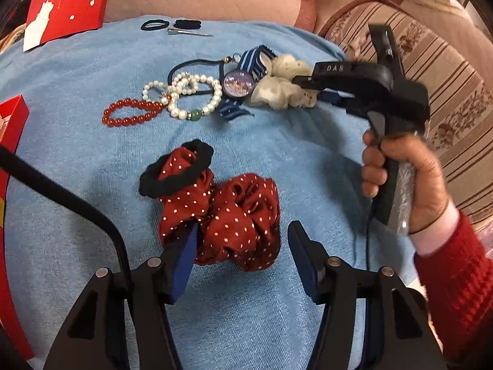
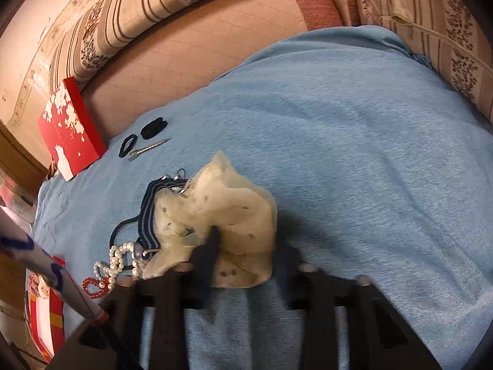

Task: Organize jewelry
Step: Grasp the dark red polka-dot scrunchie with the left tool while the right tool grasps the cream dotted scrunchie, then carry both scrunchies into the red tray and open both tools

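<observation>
Left wrist view: the left gripper stands with its jaws apart over a blue towel, the red dotted scrunchie lying between and just ahead of its fingers, the left pad touching the fabric; a black hair tie rests on the scrunchie at 11 o'clock. Toward 12 o'clock lie a red bead bracelet, pearl bracelets, a round pendant and a blue striped ribbon. At 2 o'clock the right gripper, held by a hand, meets the cream scrunchie. Right wrist view: motion blur hides whether the right jaws clamp the cream scrunchie, which lies at their tips. A red box sits at 10 o'clock
</observation>
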`<state>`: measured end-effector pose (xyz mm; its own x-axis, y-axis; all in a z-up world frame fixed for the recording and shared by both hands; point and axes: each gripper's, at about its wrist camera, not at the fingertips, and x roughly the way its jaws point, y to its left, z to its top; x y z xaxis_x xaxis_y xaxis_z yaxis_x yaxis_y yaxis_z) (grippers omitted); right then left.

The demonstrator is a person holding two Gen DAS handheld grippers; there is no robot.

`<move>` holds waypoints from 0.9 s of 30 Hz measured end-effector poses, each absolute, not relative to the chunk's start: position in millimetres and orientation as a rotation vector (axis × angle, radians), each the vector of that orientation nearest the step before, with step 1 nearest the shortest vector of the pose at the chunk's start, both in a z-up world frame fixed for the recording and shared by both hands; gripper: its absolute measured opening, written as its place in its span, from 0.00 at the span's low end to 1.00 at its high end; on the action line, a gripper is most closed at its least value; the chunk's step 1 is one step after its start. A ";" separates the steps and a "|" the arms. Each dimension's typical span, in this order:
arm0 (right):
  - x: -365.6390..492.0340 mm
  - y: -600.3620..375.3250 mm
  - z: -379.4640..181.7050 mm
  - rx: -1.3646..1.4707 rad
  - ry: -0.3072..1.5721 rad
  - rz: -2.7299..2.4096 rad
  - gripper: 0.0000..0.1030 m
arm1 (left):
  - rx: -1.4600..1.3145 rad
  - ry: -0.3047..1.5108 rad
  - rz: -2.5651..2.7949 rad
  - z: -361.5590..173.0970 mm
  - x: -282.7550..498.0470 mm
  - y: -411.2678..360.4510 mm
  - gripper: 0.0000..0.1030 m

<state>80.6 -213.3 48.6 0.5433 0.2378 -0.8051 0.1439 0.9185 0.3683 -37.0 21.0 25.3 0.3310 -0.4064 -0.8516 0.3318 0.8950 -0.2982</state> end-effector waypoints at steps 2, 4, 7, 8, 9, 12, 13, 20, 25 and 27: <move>77.9 -213.4 50.5 0.434 1.005 0.058 0.11 | -0.079 1.161 -0.475 20.9 -36.4 20.7 0.14; 69.5 -216.9 58.2 0.451 0.993 0.051 0.09 | -0.110 1.167 -0.475 23.6 -37.6 25.9 0.13; 46.3 -226.3 74.8 0.488 0.965 0.059 0.08 | -0.106 1.130 -0.496 45.0 -50.3 32.7 0.11; 36.4 -229.5 81.7 0.496 0.954 0.061 0.08 | -0.106 1.119 -0.506 53.0 -55.3 34.8 0.11; 26.4 -232.6 88.7 0.502 0.942 0.064 0.08 | -0.102 1.101 -0.517 63.7 -62.6 37.7 0.11; -3.9 -240.0 111.6 0.517 0.910 0.083 0.08 | -0.098 1.058 -0.537 89.4 -83.8 45.4 0.11; -13.7 -241.4 119.3 0.518 0.898 0.090 0.08 | -0.095 1.046 -0.536 94.6 -87.7 46.9 0.11; -81.9 -228.5 165.4 0.456 0.835 0.146 0.08 | -0.066 0.966 -0.473 126.9 -120.2 75.8 0.12; -120.2 -215.6 162.1 0.435 0.860 0.182 0.08 | -0.102 0.977 -0.418 121.1 -135.4 99.1 0.12; -127.1 -213.0 148.7 0.427 0.890 0.171 0.08 | -0.122 0.994 -0.407 113.2 -138.7 106.0 0.12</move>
<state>-127.1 -213.0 148.7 0.6223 0.3186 -0.7150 0.0311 0.9026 0.4293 -138.7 106.0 113.2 0.4776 -0.3867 -0.7889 0.2772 0.9184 -0.2824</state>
